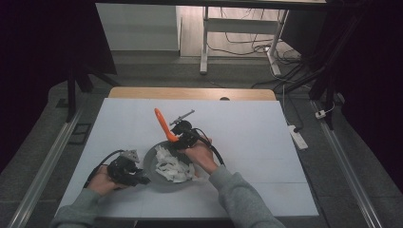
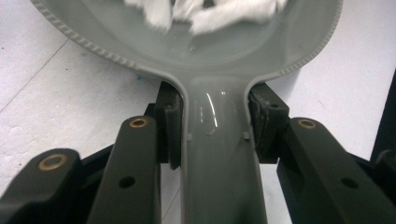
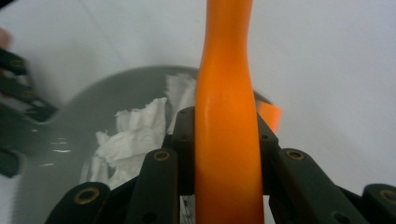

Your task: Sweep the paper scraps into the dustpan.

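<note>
While the left gripper (image 1: 127, 172) sits clamped on the grey pan's handle (image 2: 219, 154) at the near-left of the white table (image 1: 247, 142), the right gripper (image 1: 183, 135) hovers at the pan's far rim, clamped on an orange spatula (image 1: 164, 124). In the left gripper view both pads squeeze the handle from either side, just short of where it flares into the pan bowl (image 2: 187, 60). In the right gripper view the jaws pinch the spatula's orange handle (image 3: 226, 140), which runs straight up the frame along the gripper's own line.

Key relation: in the high view the spatula's long axis leans up and to the far left, away from the person, handle end high, working end low at the gripper by the far rim. The blade itself is mostly hidden behind the jaws; a bit of orange peeks out beside them in the right gripper view. The torn white pieces (image 1: 173, 166) (paper or tissue-like, can't say which) lie heaped in the bowl, near and slightly left of the right gripper, so the next stroke would likely be toward the person and down into the heap. The right hand is the nearer one to the pieces; the left just steadies the pan by the handle, which points left toward that hand. Can't tell if the blade touches the pieces yet.
</note>
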`<state>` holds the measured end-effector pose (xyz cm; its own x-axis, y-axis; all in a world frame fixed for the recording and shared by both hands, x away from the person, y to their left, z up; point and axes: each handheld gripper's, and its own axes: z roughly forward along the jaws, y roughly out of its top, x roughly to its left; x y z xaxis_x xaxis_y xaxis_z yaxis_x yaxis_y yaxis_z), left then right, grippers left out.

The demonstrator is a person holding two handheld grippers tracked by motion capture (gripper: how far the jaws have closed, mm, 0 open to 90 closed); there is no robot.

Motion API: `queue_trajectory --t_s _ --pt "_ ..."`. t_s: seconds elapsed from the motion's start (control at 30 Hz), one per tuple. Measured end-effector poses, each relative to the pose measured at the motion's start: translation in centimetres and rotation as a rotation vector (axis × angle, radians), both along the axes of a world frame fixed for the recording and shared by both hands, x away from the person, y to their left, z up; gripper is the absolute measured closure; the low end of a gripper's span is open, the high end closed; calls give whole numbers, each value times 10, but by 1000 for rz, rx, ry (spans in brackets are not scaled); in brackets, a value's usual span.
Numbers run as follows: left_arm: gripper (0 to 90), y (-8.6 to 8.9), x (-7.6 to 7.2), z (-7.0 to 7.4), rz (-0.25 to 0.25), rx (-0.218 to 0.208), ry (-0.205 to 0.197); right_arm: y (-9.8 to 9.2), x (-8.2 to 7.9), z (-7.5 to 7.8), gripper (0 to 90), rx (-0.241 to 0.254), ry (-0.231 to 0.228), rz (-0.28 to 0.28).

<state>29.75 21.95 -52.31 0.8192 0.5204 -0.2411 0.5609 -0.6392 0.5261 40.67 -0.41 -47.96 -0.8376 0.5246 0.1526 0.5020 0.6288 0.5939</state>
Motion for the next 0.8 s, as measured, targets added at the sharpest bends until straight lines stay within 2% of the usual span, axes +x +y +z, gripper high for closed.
queue_trajectory --t_s 0.13,0.3,0.4,0.53,0.8 --pt "615 0 0 0 -2 2 -2 -2 -2 12 704 42 -37 2" --pt "615 0 0 0 -5 1 0 -26 6 29 704 81 -88 -67" --pt "615 1 -1 0 -6 2 -1 -43 9 36 704 98 -102 -112" --pt "615 3 -3 0 -11 0 2 -64 8 39 704 79 -128 -154" --pt "615 5 -10 1 -39 3 6 -106 -4 24 704 8 -94 -254"
